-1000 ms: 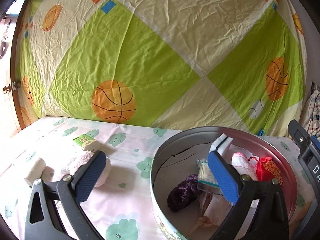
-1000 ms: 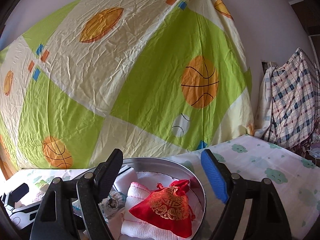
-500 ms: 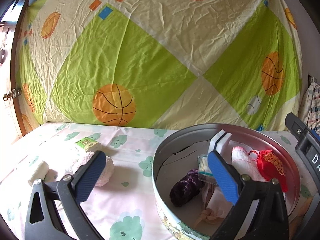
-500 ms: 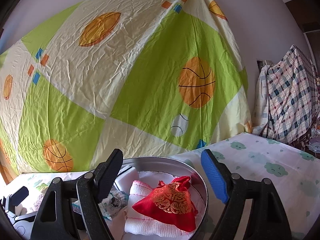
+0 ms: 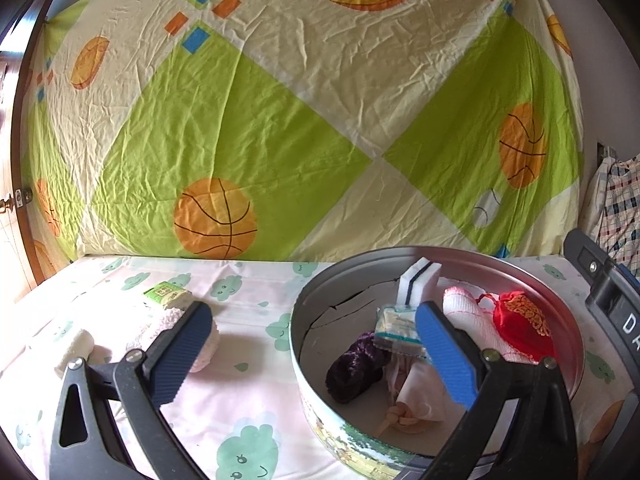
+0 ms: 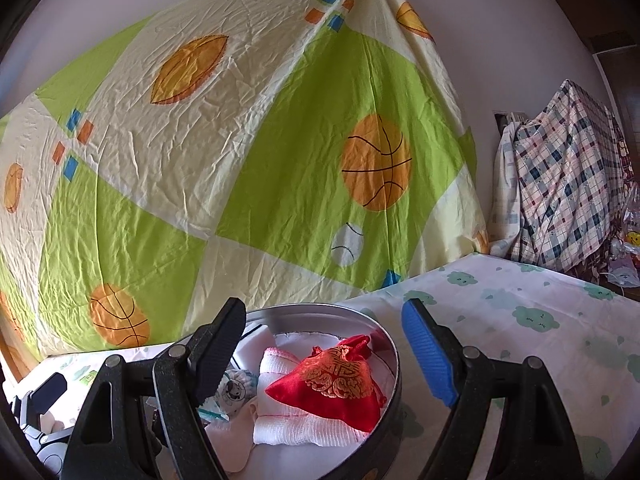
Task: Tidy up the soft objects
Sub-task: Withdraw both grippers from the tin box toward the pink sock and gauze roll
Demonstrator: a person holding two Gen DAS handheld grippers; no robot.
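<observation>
A round metal tin (image 5: 316, 304) stands on the cloud-print sheet. In it lie a red embroidered pouch (image 5: 524, 326), a white-pink gauze cloth (image 5: 460, 308), a purple velvet piece (image 5: 356, 364), a white-black sponge (image 5: 416, 280), a small packet (image 5: 398, 326) and a knotted pink cloth (image 5: 416, 404). My left gripper (image 5: 316, 356) is open and empty over the tin's near left rim. My right gripper (image 6: 324, 354) is open and empty above the tin (image 6: 394, 364), over the red pouch (image 6: 332, 384). On the sheet left of the tin lie a fluffy white-pink roll (image 5: 160, 328), a green-labelled packet (image 5: 166, 294) and a white roll (image 5: 74, 350).
A green and cream basketball-print sheet (image 5: 280, 120) hangs behind the table. A plaid cloth (image 6: 568, 184) drapes over something at the right. The right gripper's body (image 5: 608, 300) shows at the right edge of the left wrist view. A wooden door frame (image 5: 20, 160) stands at the far left.
Both grippers have risen and drawn back a little from the tin, staying open. The objects have not moved.
</observation>
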